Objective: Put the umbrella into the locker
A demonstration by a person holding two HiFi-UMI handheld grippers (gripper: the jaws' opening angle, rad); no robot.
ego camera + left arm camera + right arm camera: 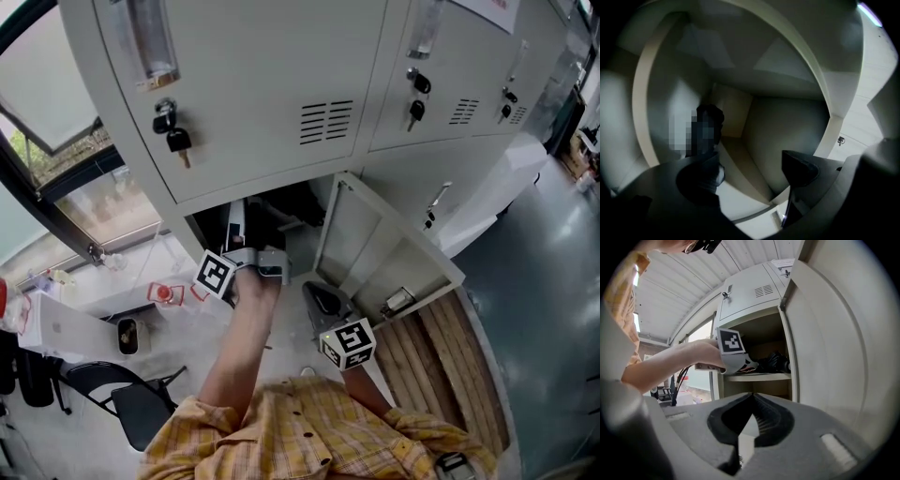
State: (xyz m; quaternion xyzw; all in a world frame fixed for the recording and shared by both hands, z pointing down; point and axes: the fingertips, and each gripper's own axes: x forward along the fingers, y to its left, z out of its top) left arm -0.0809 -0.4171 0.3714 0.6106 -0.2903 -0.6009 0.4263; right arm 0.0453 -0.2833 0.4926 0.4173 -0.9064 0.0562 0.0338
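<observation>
The left gripper (750,171) sits inside the open compartment with its jaws spread wide and nothing between them, so the umbrella (776,363) looks already released. It lies as a dark bundle on the shelf (757,377), toward a back corner. The main risk is in pulling out: a wide jaw could snag loose fabric or a strap and drag the umbrella to the shelf's front edge, or clip the frame of the locker (281,56) on the way. The right gripper (751,411), jaws pressed together and empty, waits beside the open door (375,248). If it pushes the door too soon, the door would swing onto the left forearm. An umbrella left over the front edge would stop the door shutting.
</observation>
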